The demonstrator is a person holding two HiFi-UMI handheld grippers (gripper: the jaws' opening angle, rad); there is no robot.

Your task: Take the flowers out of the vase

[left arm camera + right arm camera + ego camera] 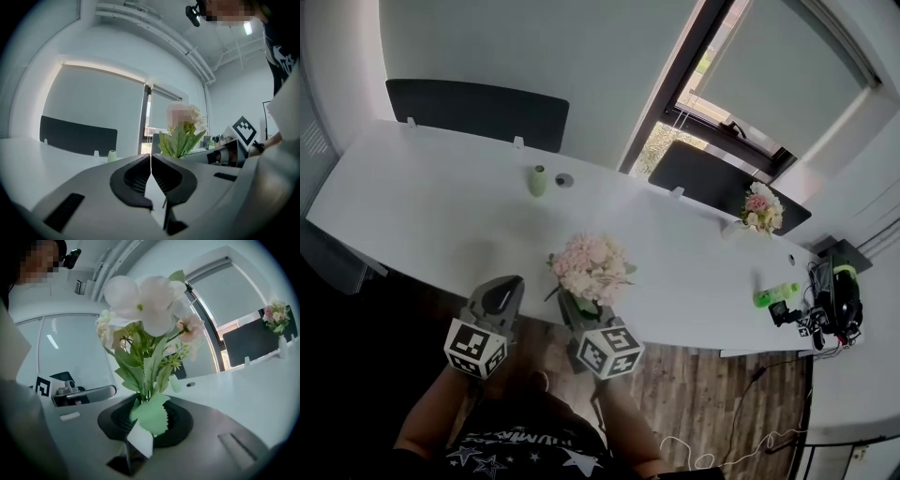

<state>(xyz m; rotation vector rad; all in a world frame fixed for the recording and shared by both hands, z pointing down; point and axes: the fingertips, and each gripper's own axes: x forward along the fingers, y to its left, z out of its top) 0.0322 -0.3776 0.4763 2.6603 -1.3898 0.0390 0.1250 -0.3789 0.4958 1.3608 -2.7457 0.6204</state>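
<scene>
A bunch of pink and white flowers (592, 265) with green leaves stands upright over the near table edge, apart from the vase. My right gripper (581, 305) is shut on its stems; in the right gripper view the stems and a leaf (149, 416) sit between the dark pads, and the blooms (145, 315) rise above. A small pale green vase (538, 180) stands by itself farther back on the white table (422, 206); it shows too in the left gripper view (111, 155). My left gripper (508, 286) is to the left of the bunch, shut with nothing in it (151, 164).
A second bouquet (762, 208) in a white vase (282, 347) stands at the table's far right. A green bottle (776, 294) and black gear (834, 300) lie at the right end. Dark dividers (478, 111) line the back edge. A round port (564, 179) sits beside the green vase.
</scene>
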